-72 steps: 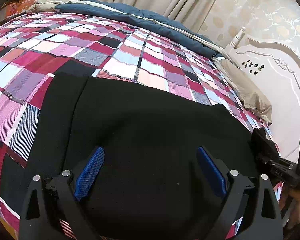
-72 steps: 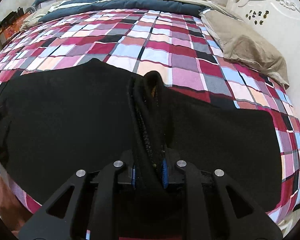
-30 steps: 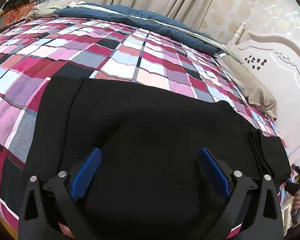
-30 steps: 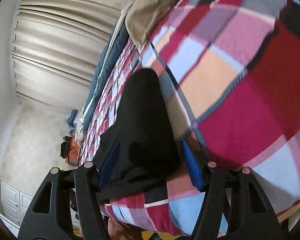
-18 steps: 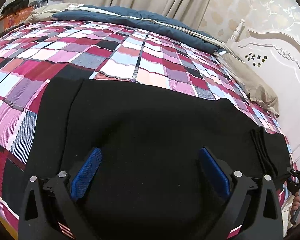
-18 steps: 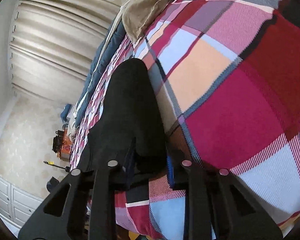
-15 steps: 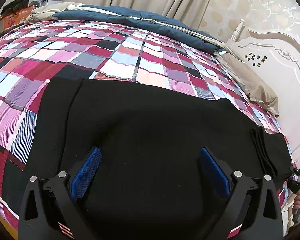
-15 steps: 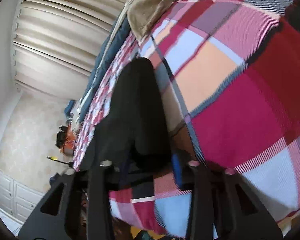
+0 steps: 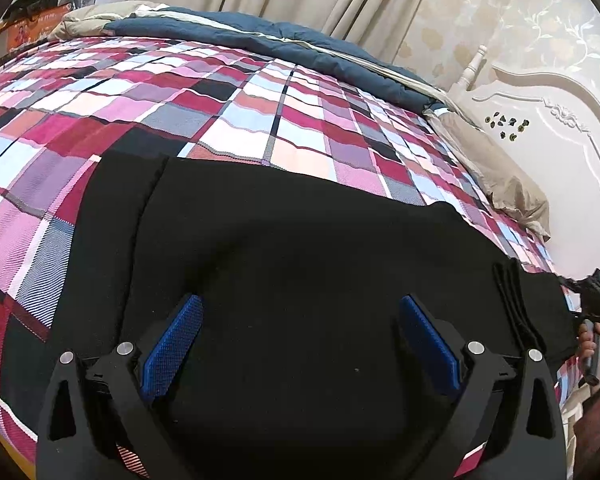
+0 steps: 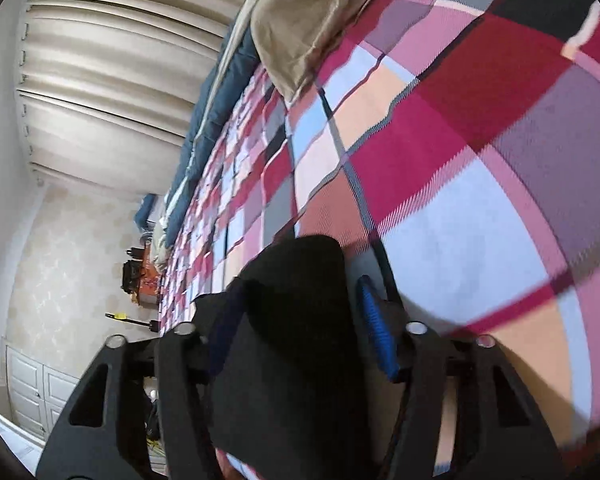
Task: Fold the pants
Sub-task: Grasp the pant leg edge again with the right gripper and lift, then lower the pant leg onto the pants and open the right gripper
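Note:
Black pants (image 9: 300, 248) lie spread flat across the plaid bedspread (image 9: 236, 128), with a folded ridge near their right end. My left gripper (image 9: 299, 300) hovers open over the middle of the pants, nothing between its blue pads (image 9: 172, 344). At the bed's right edge a hand (image 9: 586, 350) holds my right gripper (image 9: 596, 300). In the right wrist view, which is rolled sideways, a thick fold of the pants (image 10: 296, 360) sits between the jaws of the right gripper (image 10: 300, 288). These jaws are closing, and a narrow gap shows beside the right pad (image 10: 376, 332).
A tan pillow (image 9: 500, 176) lies by the white headboard (image 9: 560, 140) at the right. A rolled blue duvet (image 9: 260, 36) runs along the far side under the curtains (image 10: 100, 80). A white cabinet (image 10: 32, 392) stands beyond the bed's foot.
The right gripper has slid along the bed edge, and the pants fold reaches less far ahead between its jaws. It shows more fully in the left wrist view. The left gripper has kept still.

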Demonstrator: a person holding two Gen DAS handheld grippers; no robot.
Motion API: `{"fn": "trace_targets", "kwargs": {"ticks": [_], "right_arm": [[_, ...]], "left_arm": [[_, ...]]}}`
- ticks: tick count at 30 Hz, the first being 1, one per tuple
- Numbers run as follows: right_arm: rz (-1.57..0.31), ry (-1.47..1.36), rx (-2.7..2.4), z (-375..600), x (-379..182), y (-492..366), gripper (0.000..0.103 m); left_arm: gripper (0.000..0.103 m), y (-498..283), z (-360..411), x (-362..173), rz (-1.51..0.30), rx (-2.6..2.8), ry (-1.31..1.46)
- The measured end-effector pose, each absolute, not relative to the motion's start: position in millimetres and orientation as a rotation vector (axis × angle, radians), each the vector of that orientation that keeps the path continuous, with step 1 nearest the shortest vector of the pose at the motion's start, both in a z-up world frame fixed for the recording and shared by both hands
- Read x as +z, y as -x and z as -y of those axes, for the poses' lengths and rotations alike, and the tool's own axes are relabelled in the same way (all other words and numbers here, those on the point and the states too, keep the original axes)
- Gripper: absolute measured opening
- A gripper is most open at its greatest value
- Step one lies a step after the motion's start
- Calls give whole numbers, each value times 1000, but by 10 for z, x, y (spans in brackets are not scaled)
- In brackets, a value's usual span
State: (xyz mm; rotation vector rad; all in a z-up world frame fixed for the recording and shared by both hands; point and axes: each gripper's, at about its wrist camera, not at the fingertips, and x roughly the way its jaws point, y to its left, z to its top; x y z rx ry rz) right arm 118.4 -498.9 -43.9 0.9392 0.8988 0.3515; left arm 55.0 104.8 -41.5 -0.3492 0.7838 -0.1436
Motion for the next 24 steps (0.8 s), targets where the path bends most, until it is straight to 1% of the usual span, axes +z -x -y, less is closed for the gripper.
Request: {"fn": "trace_targets", "kwargs": {"ticks": [1, 3, 5, 9, 12, 15, 17, 21, 24], "right_arm": [[-913, -921, 339, 4972, -443, -1207, 32], [-952, -875, 293, 4943, -477, -1228, 30], [-948, -878, 293, 4948, -506, -1220, 29], [-922, -844, 242, 4922, -346, -1152, 38], [-802, -752, 117, 4875, 10, -946, 38], [-739, -746, 228, 4535, 256, -803, 36], [-776, -737, 355, 4199, 263, -788, 34], [-913, -704, 552, 3404, 14, -804, 29], [-970, -699, 635, 3001, -164, -796, 25]], "left_arm": [[97, -547, -1051, -416, -783, -146, 349], [97, -541, -1043, -417, -780, -150, 342], [97, -535, -1035, -421, -774, -151, 333], [97, -528, -1036, -417, -773, -155, 327], [97, -533, -1065, -412, -773, -164, 340], [97, -536, -1069, -409, -773, -164, 340], [97, -534, -1068, -412, -770, -163, 337], [97, -518, -1072, -416, -766, -168, 334], [97, -523, -1091, -412, -768, -176, 345]]}}
